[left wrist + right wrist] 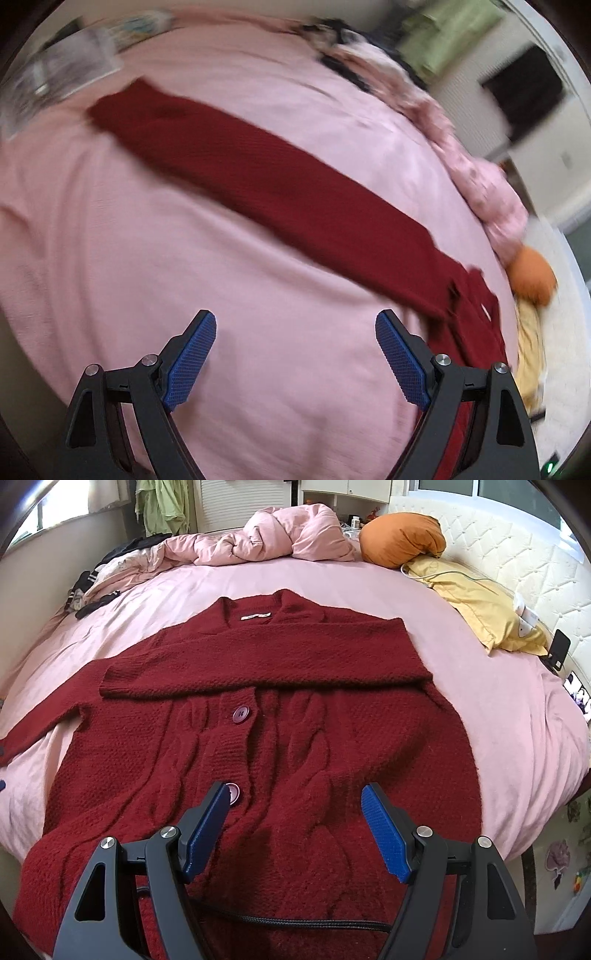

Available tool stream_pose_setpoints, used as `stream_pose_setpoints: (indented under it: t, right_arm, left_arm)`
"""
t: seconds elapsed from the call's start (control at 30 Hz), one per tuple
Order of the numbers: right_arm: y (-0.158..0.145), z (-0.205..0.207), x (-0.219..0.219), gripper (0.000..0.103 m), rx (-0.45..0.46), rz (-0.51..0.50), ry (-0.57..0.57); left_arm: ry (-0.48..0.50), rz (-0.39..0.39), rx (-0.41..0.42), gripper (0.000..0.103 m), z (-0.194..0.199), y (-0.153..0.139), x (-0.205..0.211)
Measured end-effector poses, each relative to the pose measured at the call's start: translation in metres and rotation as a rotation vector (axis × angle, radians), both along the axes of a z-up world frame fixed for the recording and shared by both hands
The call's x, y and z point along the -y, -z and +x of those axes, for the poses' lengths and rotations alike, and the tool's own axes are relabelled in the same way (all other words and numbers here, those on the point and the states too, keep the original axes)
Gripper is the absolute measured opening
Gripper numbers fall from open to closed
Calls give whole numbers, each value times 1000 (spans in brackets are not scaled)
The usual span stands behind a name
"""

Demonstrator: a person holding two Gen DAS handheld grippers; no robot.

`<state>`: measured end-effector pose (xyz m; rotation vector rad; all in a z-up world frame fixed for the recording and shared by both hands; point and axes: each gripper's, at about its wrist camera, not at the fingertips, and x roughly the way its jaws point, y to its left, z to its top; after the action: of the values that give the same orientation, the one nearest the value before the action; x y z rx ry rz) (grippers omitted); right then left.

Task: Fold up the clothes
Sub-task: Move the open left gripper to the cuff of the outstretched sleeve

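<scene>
While a dark red knitted cardigan point(258, 716) is spread front-up across a pink bedsheet point(498, 709), it fills the middle of the right wrist view, with its neckline and white label point(256, 616) toward the top of the frame. One sleeve point(266, 664) is laid folded across the chest, just above the upper purple button point(241, 712). A second button point(232, 793) is seen just beside the left blue pad of the right gripper point(295, 827) at the lower centre. That gripper's fingers are spread apart and empty, held above the knit with nothing between them.

At the top of this view, a crumpled pink duvet point(273, 535) is bunched, an orange pillow point(402, 539) is set to its right, and a yellow pillow point(480, 605) is placed along the upper right edge.

The left wrist view is blurred. There, the other sleeve point(266, 173) is stretched diagonally from upper left to lower right over the sheet. The left gripper point(295, 362) is shown at the bottom centre, its fingers parted and empty over bare sheet, beside the sleeve.
</scene>
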<state>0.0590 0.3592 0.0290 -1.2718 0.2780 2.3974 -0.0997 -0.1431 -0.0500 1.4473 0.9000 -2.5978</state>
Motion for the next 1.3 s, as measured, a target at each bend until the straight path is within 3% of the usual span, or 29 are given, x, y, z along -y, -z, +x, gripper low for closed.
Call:
stream_pose_setpoints:
  t: [0.23,0.53,0.7,0.8,0.9,1.07,1.1,1.17,1.2,1.23,1.3]
  right_arm:
    - [1,-3,2,74,17,8,-3]
    - [2,-5,3,74,34,10,1]
    - [3,-7,3,74,40,6,7]
    - [5,-9,1,74,46,-6,6]
    - [6,-9,0,74,46,-13,7]
    - [6,-9,-1,74,50,-20,6]
    - [7,-9,-1,74,49,-23,8]
    - [7,-9,-1,74,51,-26,11]
    - [7,-10,-1,74,51,-26,11]
    - [7,-10,-1,74,52,-26,11]
    - [8,-11,0,74,54,-27,12]
  left_arm:
    - [-196,224,-92,88,1,20,62]
    - [-429,420,-140,88,-25,47,129]
    - [-497,496,-170,90,-45,56,153]
    - [-514,510,-198,90,-57,55,163]
    - [-533,446,-195,90,-72,52,174]
    - [-605,470,-207,89,-89,54,196]
    - [-611,473,-223,83,-92,53,200]
    - [-624,460,-206,53,-95,56,205]
    - [-633,452,-160,25,-97,62,209]
    - [-635,453,-125,9,-94,69,211]
    - [-618,476,-131,9,-91,78,213]
